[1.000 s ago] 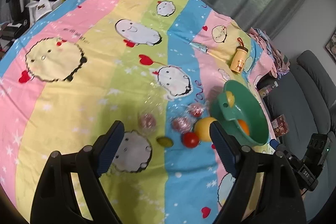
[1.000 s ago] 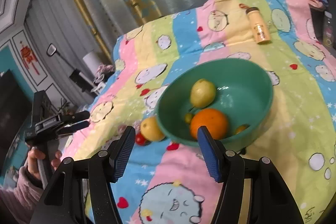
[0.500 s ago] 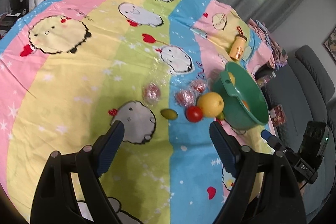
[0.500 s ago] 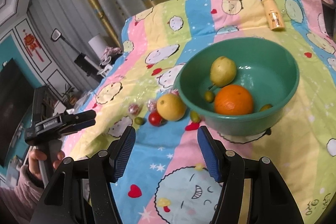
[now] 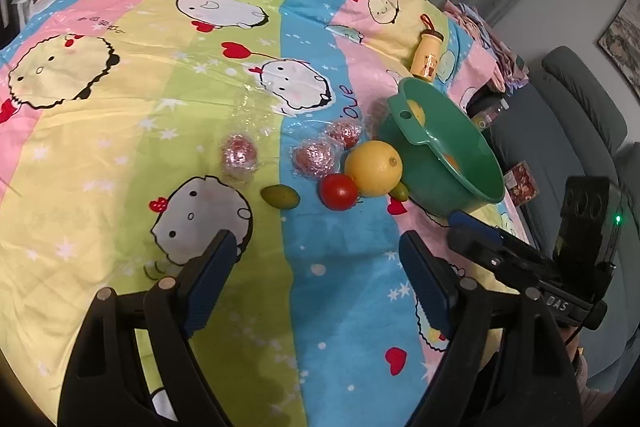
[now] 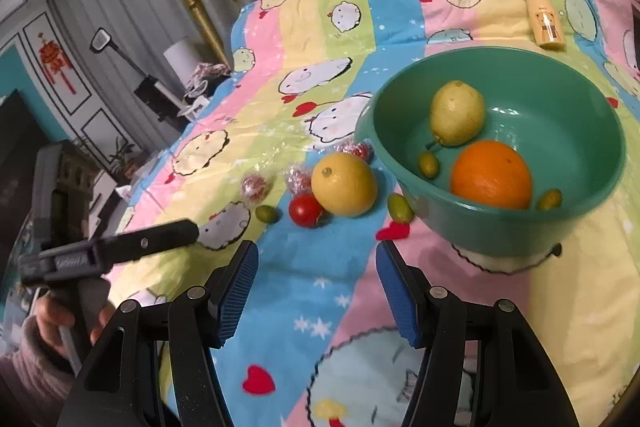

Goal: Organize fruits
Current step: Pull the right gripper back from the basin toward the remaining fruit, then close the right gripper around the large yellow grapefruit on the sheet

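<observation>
A green bowl stands on the cartoon-print cloth and holds a pear, an orange and two small green fruits. Beside it on the cloth lie a yellow citrus, a red tomato, two small green fruits and three red fruits in clear wrap. My left gripper is open and empty above the cloth, short of the fruits. My right gripper is open and empty, near the tomato and citrus.
A small tan bottle lies on the cloth beyond the bowl. A grey sofa stands past the cloth's right edge. Curtains and furniture stand behind the cloth's far side.
Both grippers have drawn back and risen, so the fruits and bowl sit farther ahead. The right view has swung left from the bowl toward the loose fruits. Nothing was grasped.
</observation>
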{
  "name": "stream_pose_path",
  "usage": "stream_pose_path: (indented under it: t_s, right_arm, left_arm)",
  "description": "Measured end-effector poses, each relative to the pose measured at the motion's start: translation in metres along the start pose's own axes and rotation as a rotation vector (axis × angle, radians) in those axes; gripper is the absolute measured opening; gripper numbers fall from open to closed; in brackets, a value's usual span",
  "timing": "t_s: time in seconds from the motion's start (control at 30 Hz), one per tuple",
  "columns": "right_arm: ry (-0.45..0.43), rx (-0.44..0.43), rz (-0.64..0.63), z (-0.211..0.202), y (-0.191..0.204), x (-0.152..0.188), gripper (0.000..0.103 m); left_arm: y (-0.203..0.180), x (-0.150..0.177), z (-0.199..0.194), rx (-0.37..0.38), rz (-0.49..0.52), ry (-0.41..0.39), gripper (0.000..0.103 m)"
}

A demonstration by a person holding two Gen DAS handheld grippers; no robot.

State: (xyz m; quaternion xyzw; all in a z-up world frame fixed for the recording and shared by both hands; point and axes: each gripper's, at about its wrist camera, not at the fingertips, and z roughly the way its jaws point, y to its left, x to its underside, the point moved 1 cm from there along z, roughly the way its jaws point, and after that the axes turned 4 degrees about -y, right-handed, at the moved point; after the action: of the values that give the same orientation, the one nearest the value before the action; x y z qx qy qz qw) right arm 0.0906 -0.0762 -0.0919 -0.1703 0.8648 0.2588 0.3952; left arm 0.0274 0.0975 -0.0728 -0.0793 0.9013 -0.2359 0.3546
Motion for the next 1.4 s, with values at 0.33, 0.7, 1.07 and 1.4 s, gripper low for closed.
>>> stream_pose_path:
  t_s: [0.33,0.7,1.07,1.4]
  right_arm:
    - [-0.042,0.172,0.0,0.051,0.012,-0.011,0.062]
    - [-0.043,0.256,0.059,0.077,0.004,-0.016,0.062]
    - [-0.096,0.015,0.17,0.057,-0.011,-0.01,0.058]
    - [0.072,0.015,-0.097,0.03,0.016,0.026,0.058]
  left_arm:
    - [0.01,-0.005,0.003,0.034,0.014,-0.012,0.083]
    - [0.012,-0.012,0.014,0.095,0.025,-0.01,0.083]
    - [0.002,-0.018,0.018,0.147,0.014,0.0,0.083]
    - [-0.032,0.004,0.035,0.204,0.064,0.107,0.082]
